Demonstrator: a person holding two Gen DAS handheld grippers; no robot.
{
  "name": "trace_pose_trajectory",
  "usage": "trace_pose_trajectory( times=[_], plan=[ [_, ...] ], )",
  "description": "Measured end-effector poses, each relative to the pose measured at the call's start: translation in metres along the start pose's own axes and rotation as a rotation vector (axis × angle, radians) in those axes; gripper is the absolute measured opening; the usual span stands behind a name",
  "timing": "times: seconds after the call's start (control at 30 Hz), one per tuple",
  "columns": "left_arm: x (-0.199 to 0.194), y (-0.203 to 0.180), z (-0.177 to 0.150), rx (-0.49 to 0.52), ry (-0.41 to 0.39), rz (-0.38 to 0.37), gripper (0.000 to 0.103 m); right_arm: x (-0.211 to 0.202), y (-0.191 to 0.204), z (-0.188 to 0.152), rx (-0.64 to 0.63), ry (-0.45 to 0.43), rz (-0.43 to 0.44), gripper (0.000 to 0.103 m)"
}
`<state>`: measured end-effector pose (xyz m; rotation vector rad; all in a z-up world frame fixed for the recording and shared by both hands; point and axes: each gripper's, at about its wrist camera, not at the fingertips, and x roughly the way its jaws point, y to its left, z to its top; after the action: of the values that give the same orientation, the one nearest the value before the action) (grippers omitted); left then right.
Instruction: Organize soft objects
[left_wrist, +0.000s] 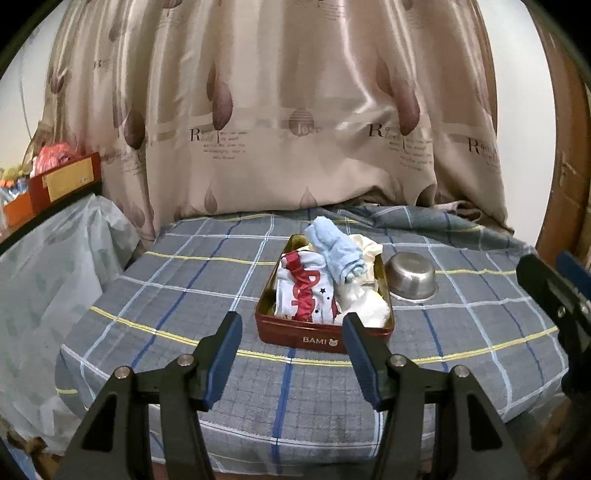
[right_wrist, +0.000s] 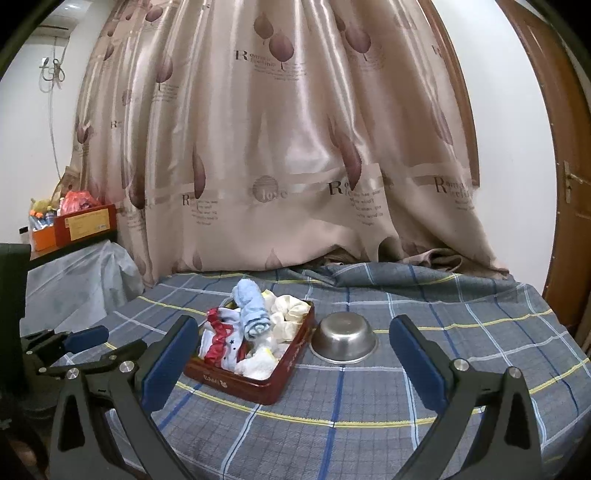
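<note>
Filling a red tin (left_wrist: 325, 334) — rolled terry cloths (left_wrist: 338, 254) piled above its rim.
Round steel bowl (left_wrist: 412, 275) beside it mid-bed; both grippers' jaws wide, empty.

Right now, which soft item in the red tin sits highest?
The rolled light-blue towel: it lies on top of the red-and-white printed cloth and cream cloth, rising above the tin's rim.

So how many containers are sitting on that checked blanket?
2: a red tin full of cloths at the middle, and an empty steel bowl just right of it, close beside it.
</note>
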<state>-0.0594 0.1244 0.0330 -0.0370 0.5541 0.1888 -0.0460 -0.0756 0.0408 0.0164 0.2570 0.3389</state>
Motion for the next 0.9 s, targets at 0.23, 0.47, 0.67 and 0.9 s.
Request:
trace_pose_trajectory(
  times=[0.23,0.47,0.67,0.9],
  plan=[
    [0.006,0.005,-0.001,-0.021,0.011,0.001,0.058,0.004,0.004,-0.005,-0.01,0.038,0.0,0.102],
    [0.012,0.011,-0.003,-0.041,0.029,0.0,0.058,0.008,0.009,-0.006,-0.03,0.051,0.016,0.102],
    [0.015,0.009,-0.005,-0.025,0.034,0.001,0.058,0.009,0.01,-0.008,-0.032,0.059,0.018,0.102],
    [0.015,0.008,-0.006,-0.015,0.039,-0.009,0.058,0.009,0.01,-0.009,-0.032,0.059,0.022,0.102]
  ],
)
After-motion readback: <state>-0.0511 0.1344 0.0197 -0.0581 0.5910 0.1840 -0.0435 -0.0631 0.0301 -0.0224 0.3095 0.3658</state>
